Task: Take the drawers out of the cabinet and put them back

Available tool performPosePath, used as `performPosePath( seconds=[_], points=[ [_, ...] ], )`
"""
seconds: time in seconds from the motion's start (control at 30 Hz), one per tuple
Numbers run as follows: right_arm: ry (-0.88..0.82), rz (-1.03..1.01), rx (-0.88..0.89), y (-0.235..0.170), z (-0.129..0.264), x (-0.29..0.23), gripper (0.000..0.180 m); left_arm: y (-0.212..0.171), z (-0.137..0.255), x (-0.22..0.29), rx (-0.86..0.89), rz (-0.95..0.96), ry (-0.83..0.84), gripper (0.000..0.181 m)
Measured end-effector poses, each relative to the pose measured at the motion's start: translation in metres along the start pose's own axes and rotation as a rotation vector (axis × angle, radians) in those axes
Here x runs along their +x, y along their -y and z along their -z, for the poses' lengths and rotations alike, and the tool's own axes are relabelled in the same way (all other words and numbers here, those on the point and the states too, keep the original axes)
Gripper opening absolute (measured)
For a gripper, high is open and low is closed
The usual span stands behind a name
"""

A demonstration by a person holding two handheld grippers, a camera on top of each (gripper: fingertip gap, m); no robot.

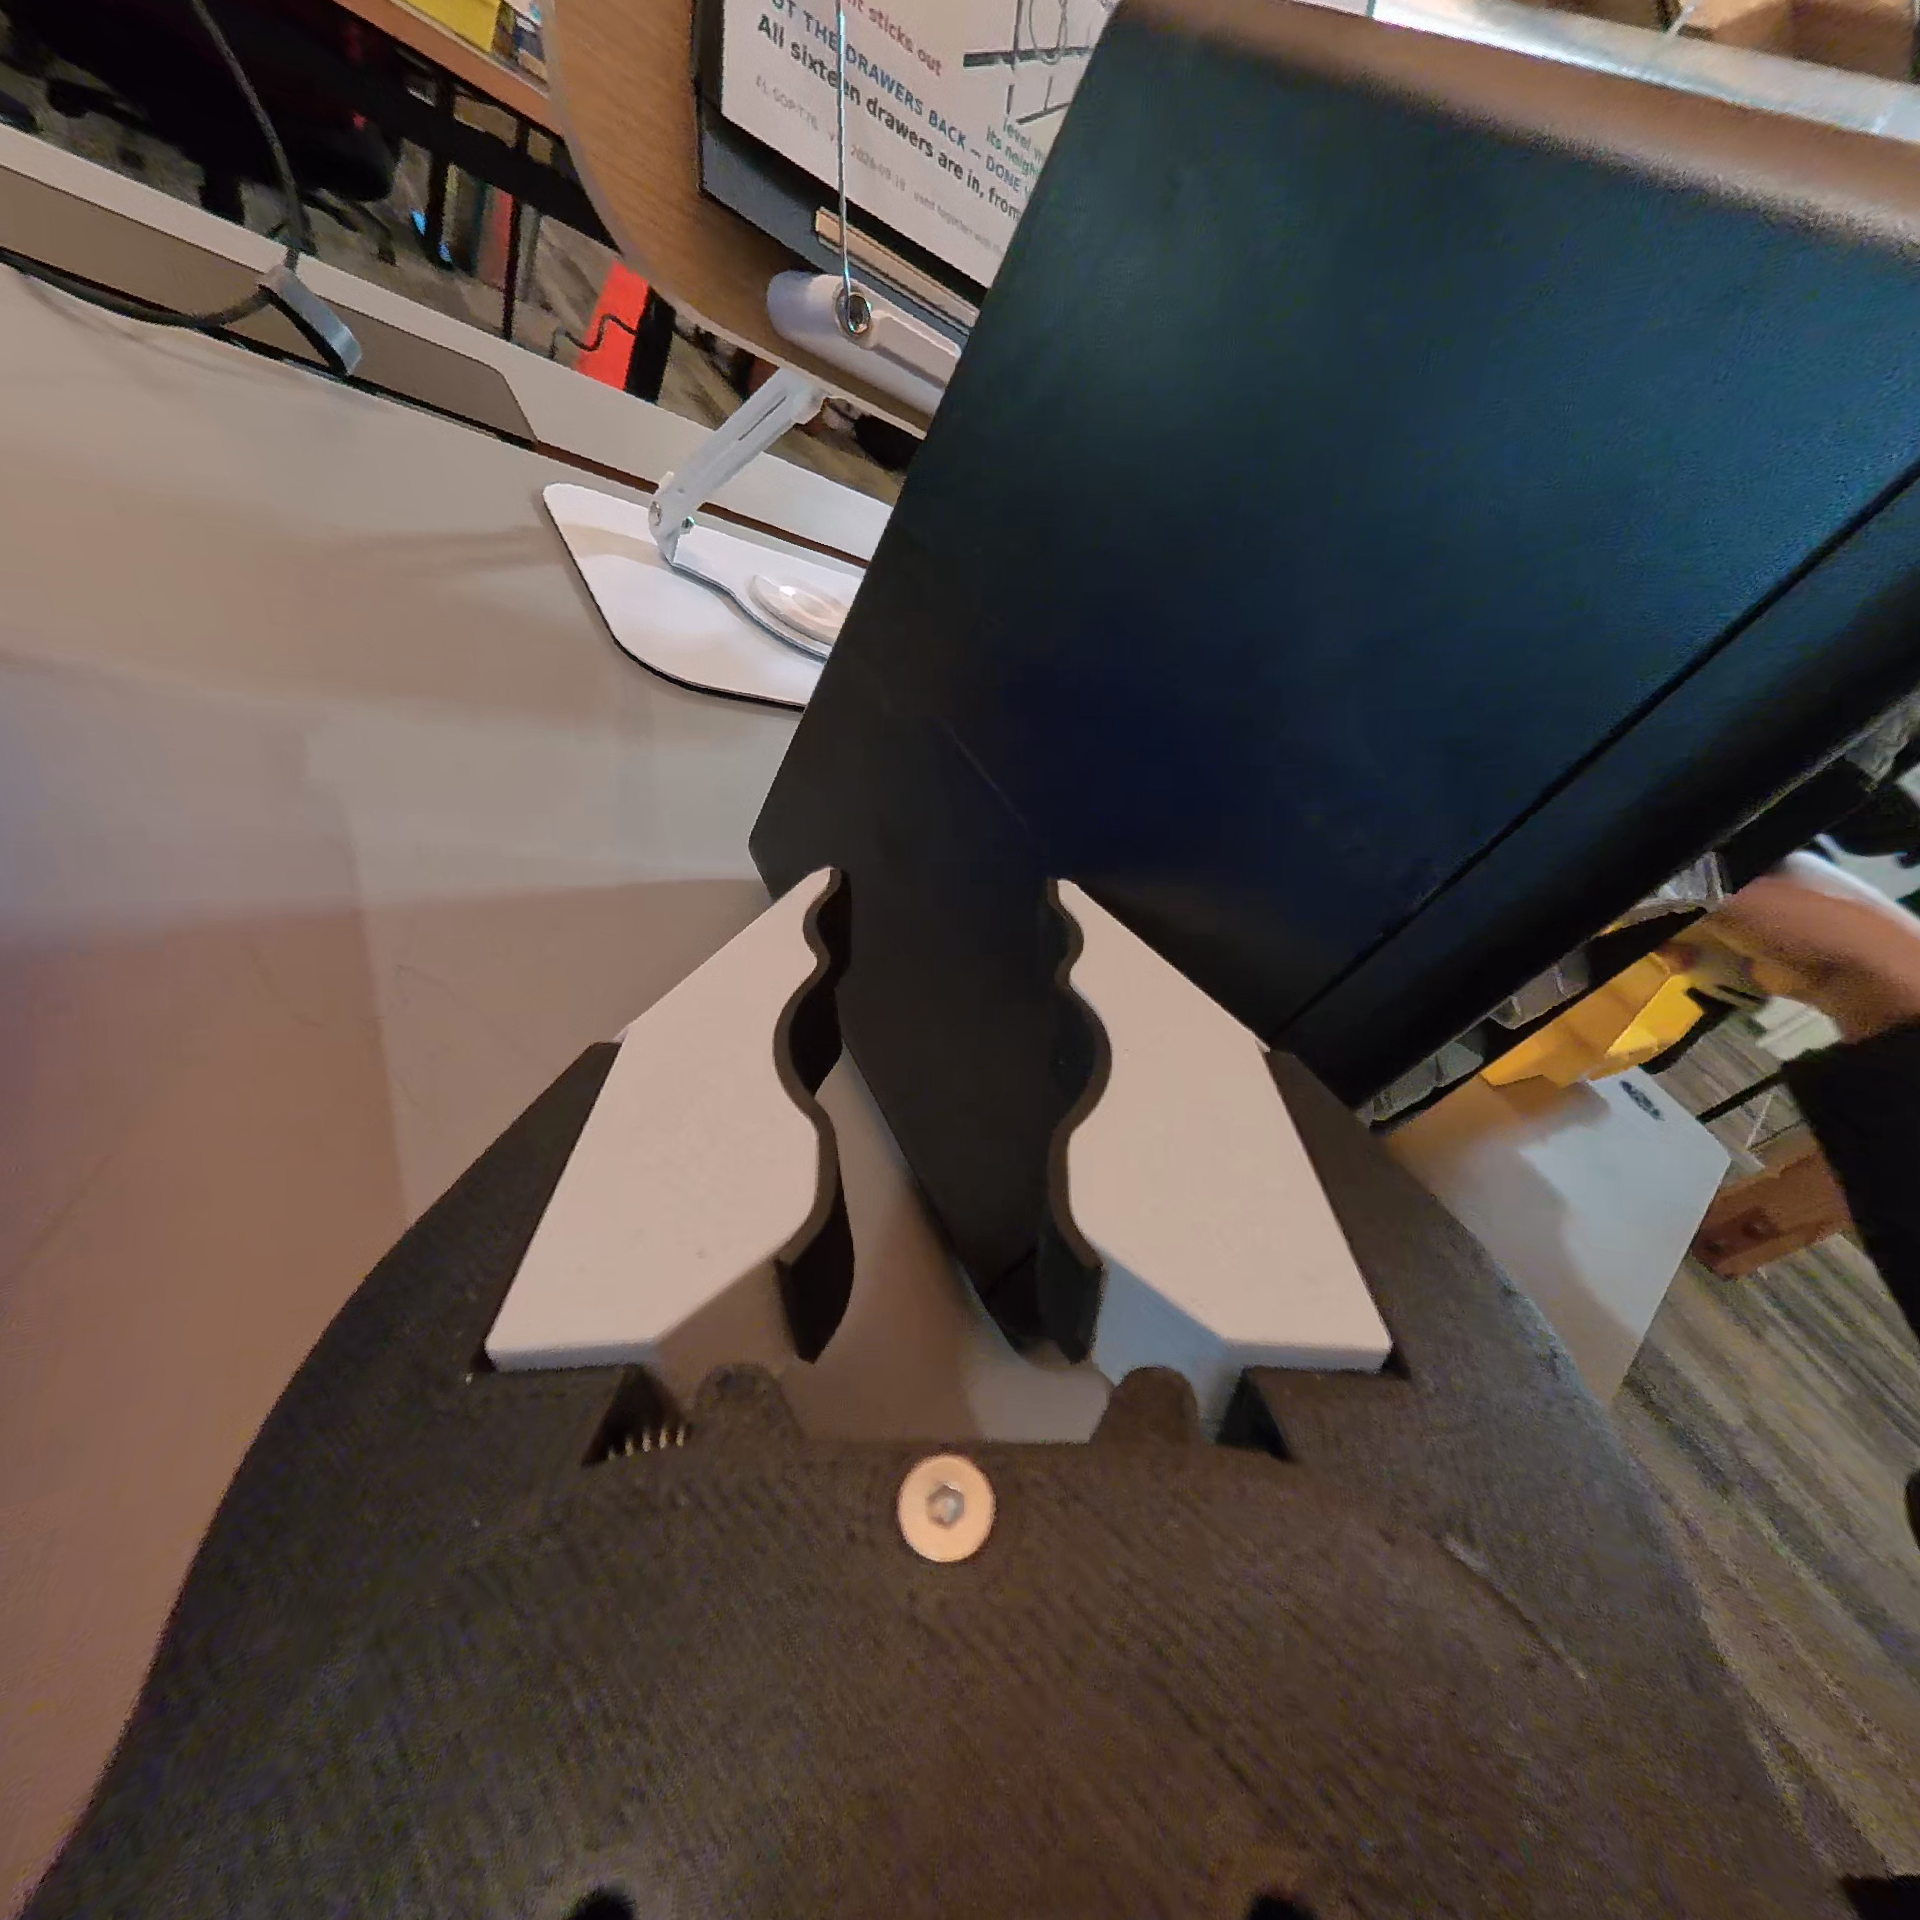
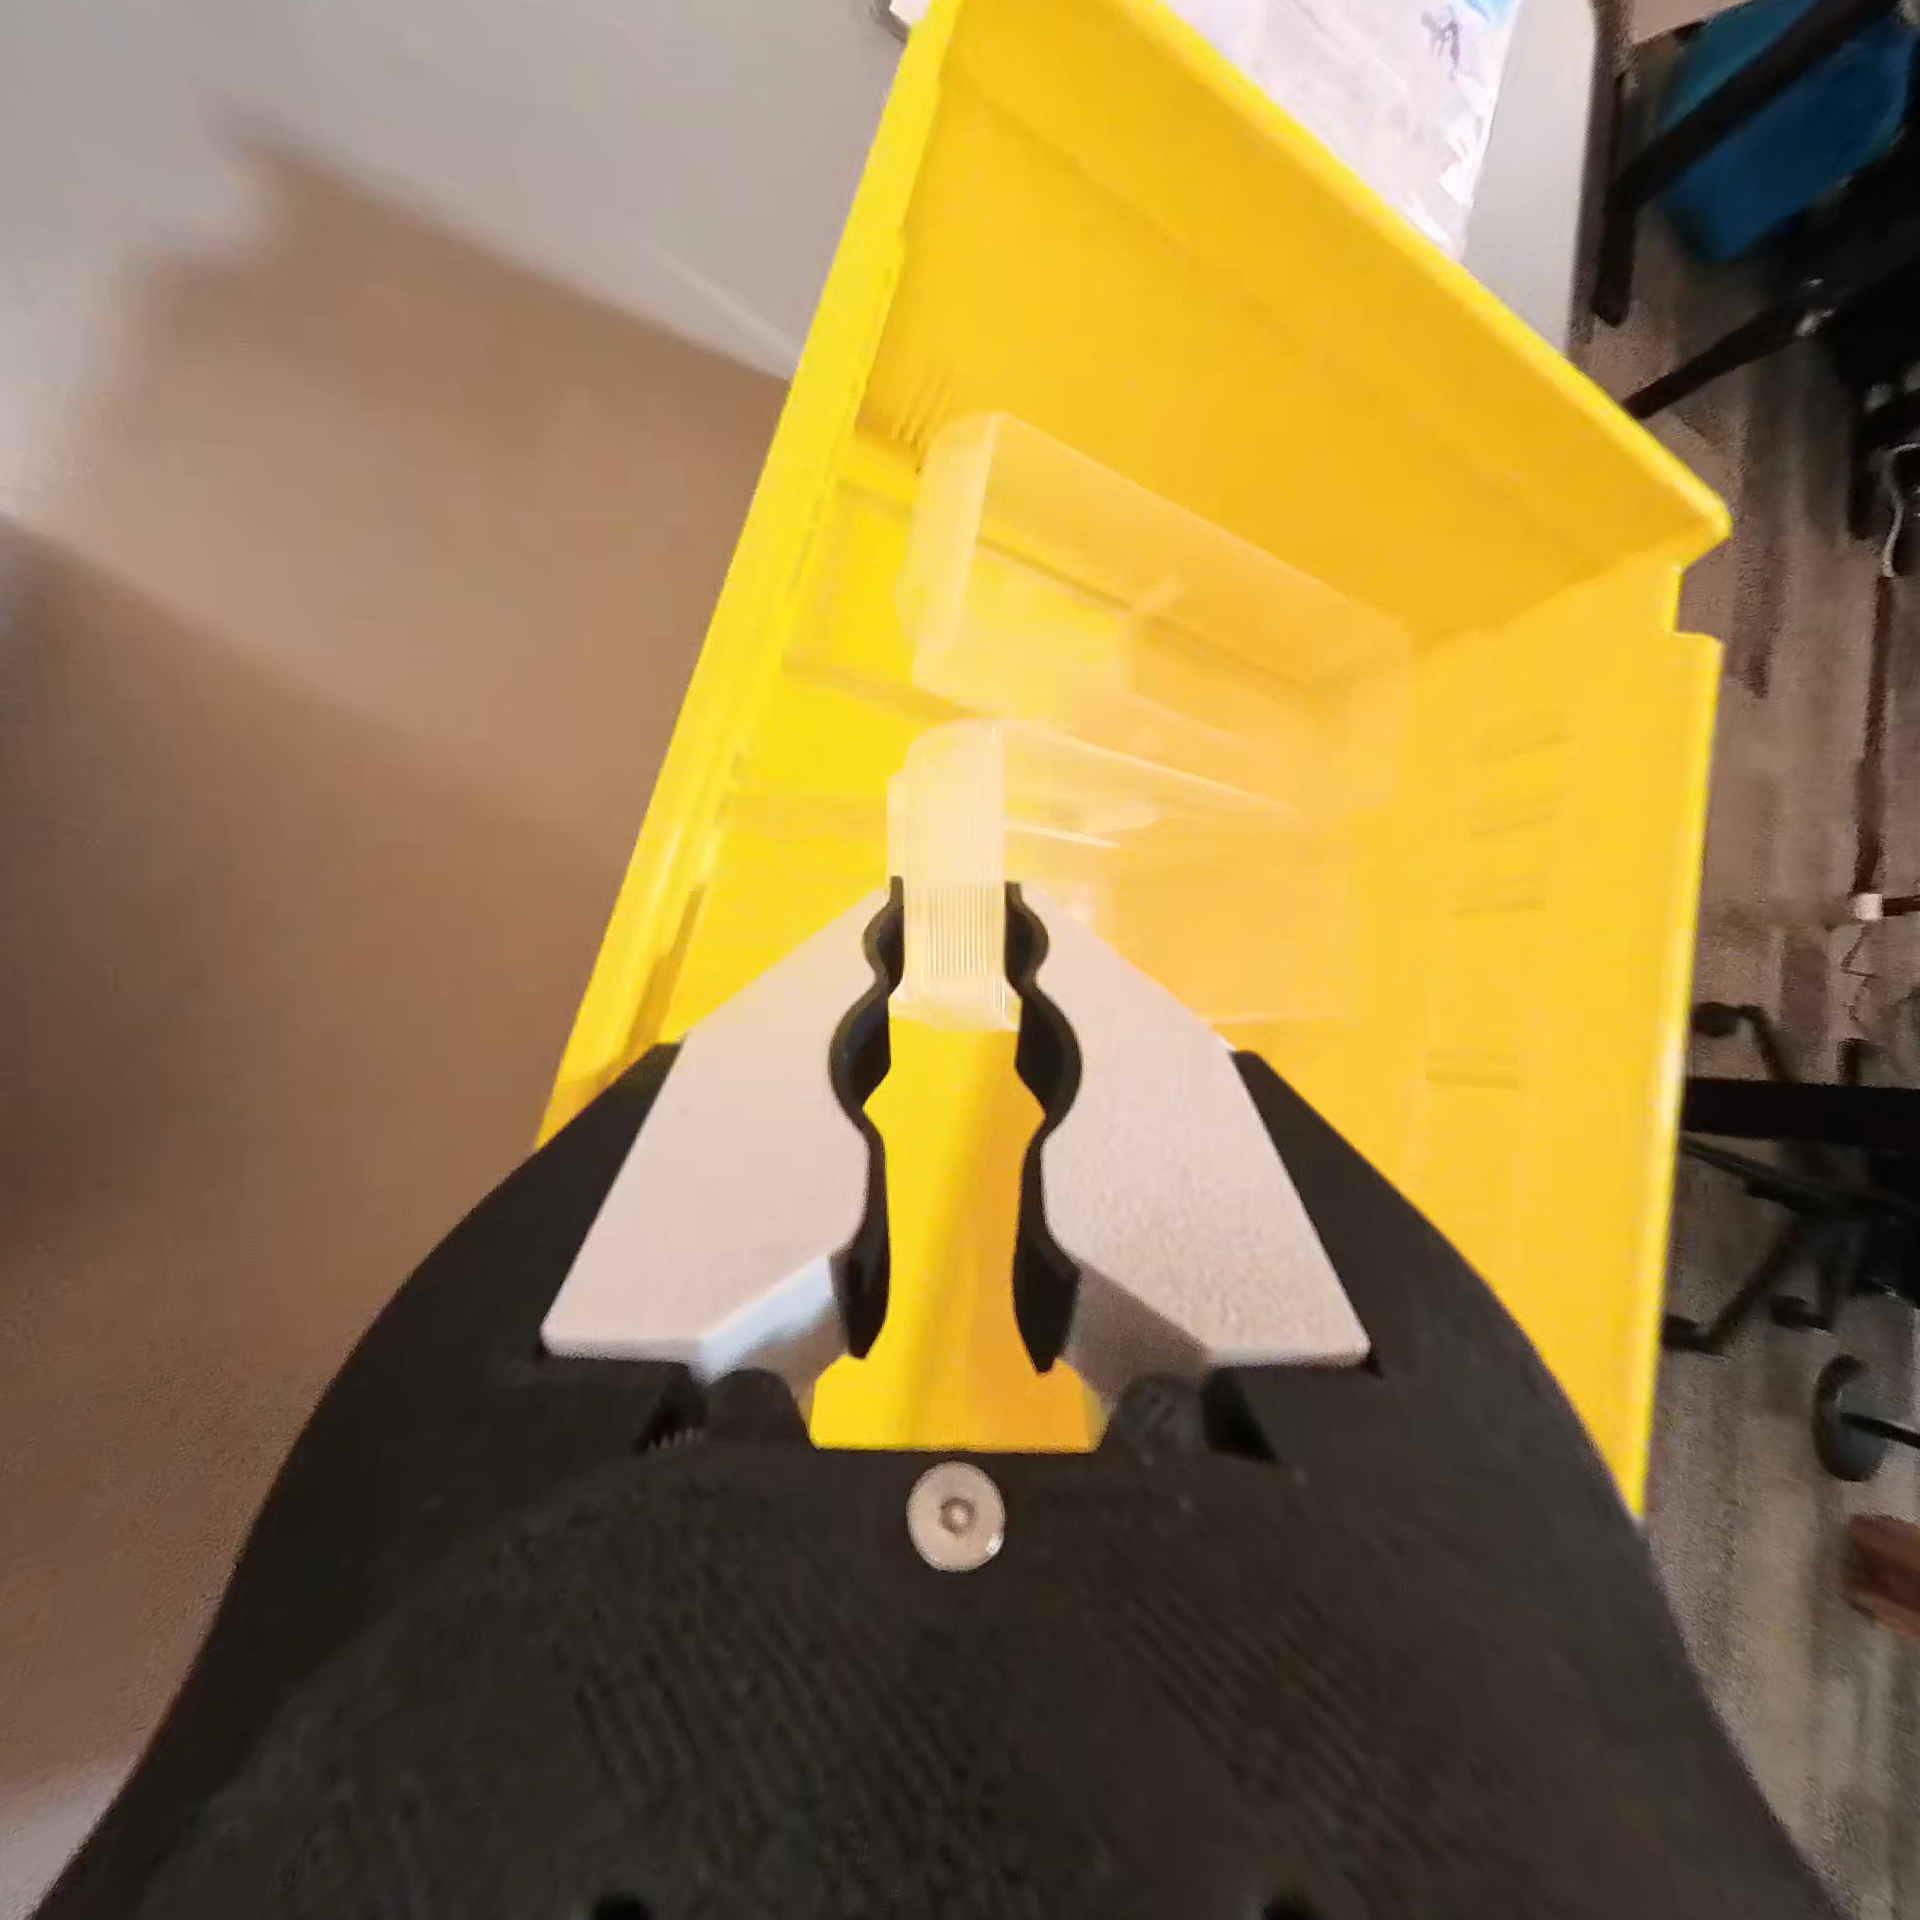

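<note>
Above the table (image 2: pixel 312 727), right gripper (image 2: pixel 954 935) tilts, clamping yellow drawer (image 2: pixel 1195 416).

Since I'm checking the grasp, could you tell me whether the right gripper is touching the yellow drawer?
Touching. In the right wrist view, the right gripper has its jaws closed on the clear handle tab at the yellow drawer front.

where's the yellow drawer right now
In the right wrist view the yellow drawer fills the centre and right, held by its clear handle in the right gripper, above the tan table.
</note>
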State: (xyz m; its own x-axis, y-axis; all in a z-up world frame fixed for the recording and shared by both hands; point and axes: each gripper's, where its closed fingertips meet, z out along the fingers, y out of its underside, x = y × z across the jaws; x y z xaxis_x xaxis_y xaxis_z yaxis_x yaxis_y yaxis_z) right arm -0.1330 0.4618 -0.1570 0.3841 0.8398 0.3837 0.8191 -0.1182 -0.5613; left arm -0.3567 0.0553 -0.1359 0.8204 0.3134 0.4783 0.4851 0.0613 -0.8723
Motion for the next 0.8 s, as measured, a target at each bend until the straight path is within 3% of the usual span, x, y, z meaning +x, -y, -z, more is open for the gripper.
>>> performPosePath(
  seconds=[0.03, 0.27, 0.5, 0.63, 0.8],
  points=[
    [0.014, -0.008, -0.003, 0.003, -0.008, -0.002, 0.017, 0.0, 0.0, 0.0, -0.001, 0.006, -0.003, 0.033],
    [0.174, -0.122, 0.07, 0.013, -0.025, -0.013, 0.017, -0.002, 0.001, 0.0, -0.006, 0.04, -0.018, 0.034],
    [0.111, -0.12, 0.125, 0.016, 0.003, 0.013, 0.063, -0.003, 0.001, -0.001, -0.003, 0.099, -0.036, 0.034],
    [0.046, -0.145, 0.095, 0.002, 0.013, 0.039, 0.055, -0.003, 0.001, -0.001, -0.004, 0.123, -0.047, 0.034],
    [0.173, -0.036, -0.124, -0.047, 0.008, 0.014, 0.047, -0.003, 0.001, -0.001, -0.005, 0.124, -0.047, 0.034]
  ],
)
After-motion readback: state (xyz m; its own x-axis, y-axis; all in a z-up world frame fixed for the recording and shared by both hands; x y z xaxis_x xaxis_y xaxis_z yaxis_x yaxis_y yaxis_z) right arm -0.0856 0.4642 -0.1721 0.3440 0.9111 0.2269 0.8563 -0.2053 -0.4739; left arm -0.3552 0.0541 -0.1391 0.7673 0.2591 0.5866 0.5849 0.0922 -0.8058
